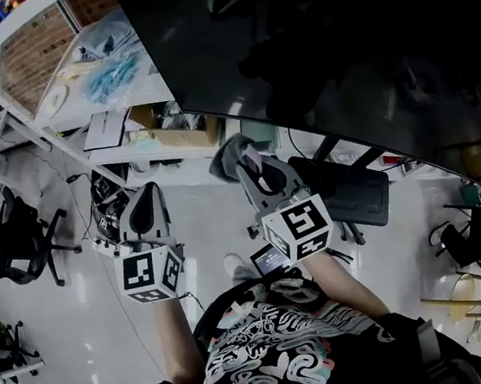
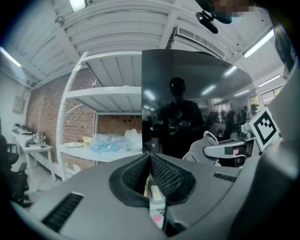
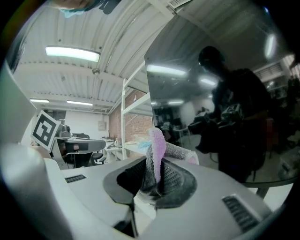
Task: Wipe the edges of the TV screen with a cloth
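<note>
The big dark TV screen fills the upper right of the head view; its lower edge runs down to the right. A grey and pink cloth is pinched in my right gripper, just below that lower edge near the screen's left corner. In the right gripper view the cloth sticks up from the shut jaws, with the screen close ahead. My left gripper hangs lower left of the screen, shut and empty. Its own view shows the pads pressed together, with the screen beyond.
A white shelving rack holding plastic bags and boxes stands left of the TV, against a brick wall. Black office chairs sit at the far left. A black stand base lies under the screen. Clutter lines the right edge.
</note>
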